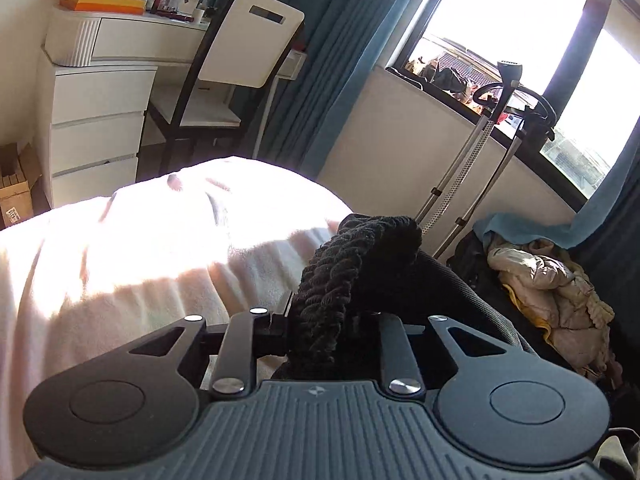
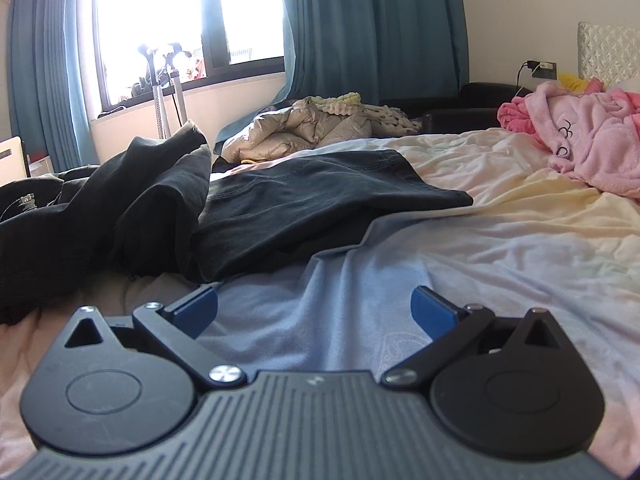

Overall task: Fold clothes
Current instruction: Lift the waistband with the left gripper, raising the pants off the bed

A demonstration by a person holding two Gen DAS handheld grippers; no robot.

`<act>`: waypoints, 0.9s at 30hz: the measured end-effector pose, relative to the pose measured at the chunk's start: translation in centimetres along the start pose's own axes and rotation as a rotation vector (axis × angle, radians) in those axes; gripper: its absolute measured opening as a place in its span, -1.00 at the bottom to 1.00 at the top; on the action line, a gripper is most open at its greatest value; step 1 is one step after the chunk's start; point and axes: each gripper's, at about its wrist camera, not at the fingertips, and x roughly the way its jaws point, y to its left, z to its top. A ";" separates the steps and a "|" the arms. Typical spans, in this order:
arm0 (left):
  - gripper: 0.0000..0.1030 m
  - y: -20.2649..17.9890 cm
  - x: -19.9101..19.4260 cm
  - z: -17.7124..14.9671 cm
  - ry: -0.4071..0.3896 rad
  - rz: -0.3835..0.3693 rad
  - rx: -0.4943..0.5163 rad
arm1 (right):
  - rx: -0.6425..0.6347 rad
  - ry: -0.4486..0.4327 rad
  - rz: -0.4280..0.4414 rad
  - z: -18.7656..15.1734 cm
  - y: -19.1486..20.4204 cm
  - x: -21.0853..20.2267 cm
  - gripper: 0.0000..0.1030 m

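The black cotton trousers [image 2: 320, 196] lie spread on the bed [image 2: 500, 216], their long axis running across the right wrist view from a bunched, partly raised heap at the left to a flat end pointing right, toward the fluffy pink robe [image 2: 588, 140]. Relative to the trousers, the nearer side of the bed is covered by a pale blue sheet [image 2: 320, 312], the right side is open pale bedding up to the pink robe, and the far side holds a crumpled beige quilted jacket [image 2: 304, 128] at the bed's edge, under the teal curtains [image 2: 372, 28]. The right tool [image 2: 314, 310] sits low and level over the blue sheet, just short of the trousers' near hem, its blue-padded fingers [image 2: 198, 308] spread wide with nothing between them. The left tool [image 1: 320, 320] is raised above the bed's corner and pinches a thick black cable-knit fabric [image 1: 344, 276], which stands up between the closed fingers and hides them; a smoother dark cloth [image 1: 452, 284] drapes off to its right. Whether the knit belongs to the trousers cannot be told. Beyond that tool the sunlit bed edge drops away toward a white chest of drawers [image 1: 96, 120] and a white-backed chair [image 1: 240, 52].
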 end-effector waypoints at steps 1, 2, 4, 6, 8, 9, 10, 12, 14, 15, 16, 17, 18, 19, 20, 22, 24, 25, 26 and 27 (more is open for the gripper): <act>-0.28 0.0 -0.1 0.1 0.016 -0.003 -0.002 | 0.002 0.004 0.003 -0.1 0.1 0.2 1.00; 0.02 0.0 -0.3 0.4 0.041 -0.010 -0.007 | 0.006 0.008 0.006 -0.1 0.2 0.3 1.00; 0.52 0.2 -0.9 0.9 0.070 -0.021 -0.017 | 0.012 0.017 0.010 -0.1 0.4 0.4 1.00; 0.67 0.4 -1.8 1.3 0.079 -0.027 -0.006 | 0.014 0.026 0.012 -0.2 0.5 0.5 1.00; 0.75 0.1 -3.4 1.5 0.093 -0.035 0.020 | 0.008 0.030 0.013 -0.2 0.6 0.3 1.00; 0.76 0.1 -4.4 1.6 0.093 -0.041 0.027 | 0.006 0.029 0.013 -0.2 0.7 0.2 1.00; 0.80 0.2 -5.6 1.6 0.091 -0.051 0.029 | 0.005 0.027 0.012 -0.1 0.7 0.1 1.00; 0.82 0.6 -8.0 1.4 0.097 -0.081 0.024 | 0.006 0.017 0.016 0.1 0.7 -0.5 1.00; 0.82 1.2 -10.7 0.6 0.107 -0.114 0.011 | 0.010 0.006 0.024 0.3 0.6 -1.1 1.00; 0.83 1.5 -12.0 0.0 0.110 -0.129 0.001 | 0.013 -0.002 0.032 0.4 0.5 -1.5 1.00; 0.84 1.8 -13.4 -0.7 0.118 -0.145 -0.009 | 0.015 -0.009 0.038 0.5 0.5 -1.9 1.00; 0.84 2.1 -14.5 -1.4 0.133 -0.162 -0.021 | 0.016 -0.014 0.043 0.6 0.5 -2.2 1.00; 0.84 2.4 -15.5 -2.3 0.151 -0.187 -0.037 | 0.019 -0.020 0.049 0.8 0.5 -2.5 1.00; 0.85 2.7 -16.6 -3.5 0.174 -0.219 -0.062 | 0.021 -0.026 0.054 0.9 0.5 -2.8 1.00; 0.85 3.1 -17.4 -4.6 0.193 -0.245 -0.087 | 0.023 -0.032 0.063 1.0 0.5 -3.1 1.00; 0.86 3.8 -18.4 -7.2 0.236 -0.292 -0.140 | 0.028 -0.045 0.081 1.2 0.6 -3.8 1.00; 0.86 4.4 -18.8 -9.9 0.283 -0.327 -0.187 | 0.034 -0.043 0.093 1.2 0.6 -4.4 1.00; 0.86 4.7 -18.8 -11.0 0.305 -0.338 -0.210 | 0.039 -0.042 0.099 1.3 0.5 -4.6 1.00; 0.86 4.9 -18.7 -12.0 0.322 -0.351 -0.236 | 0.045 -0.041 0.106 1.3 0.5 -4.8 1.00; 0.86 5.1 -18.5 -12.9 0.336 -0.366 -0.267 | 0.050 -0.043 0.114 1.3 0.5 -5.0 1.00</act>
